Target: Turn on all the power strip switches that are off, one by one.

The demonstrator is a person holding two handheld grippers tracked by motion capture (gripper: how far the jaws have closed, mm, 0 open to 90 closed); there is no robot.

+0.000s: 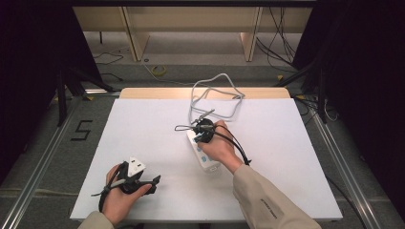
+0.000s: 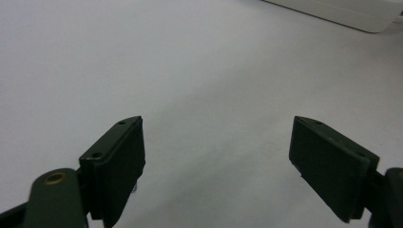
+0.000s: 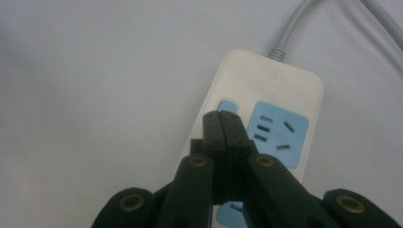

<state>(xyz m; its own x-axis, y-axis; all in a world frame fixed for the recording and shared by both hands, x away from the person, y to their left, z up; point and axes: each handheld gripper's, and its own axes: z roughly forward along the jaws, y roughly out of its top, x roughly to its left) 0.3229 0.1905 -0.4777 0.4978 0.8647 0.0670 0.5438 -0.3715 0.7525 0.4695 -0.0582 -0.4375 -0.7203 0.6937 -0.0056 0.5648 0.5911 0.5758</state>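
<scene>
Centrally, right gripper (image 3: 222,118) closed, empty, over power strip (image 3: 266,90), left gripper (image 2: 216,161) wide open above bare table (image 1: 143,129).

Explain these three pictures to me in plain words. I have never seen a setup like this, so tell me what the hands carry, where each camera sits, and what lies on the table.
A person sits at a white table and holds a hand-operated pincer tool, called a gripper, in each hand. No robot arm is involved.

The wide picture comes from a fixed camera above, looking down. The other two come from small cameras riding on the grippers, looking along their black jaws.

The left gripper rests low over bare table with its jaws wide apart, holding nothing.

The right gripper has its jaws closed together, with the tip at the small blue button of a white power strip. I cannot tell whether it presses it. The strip has blue socket panels, and its grey cord loops toward the far table edge.
</scene>
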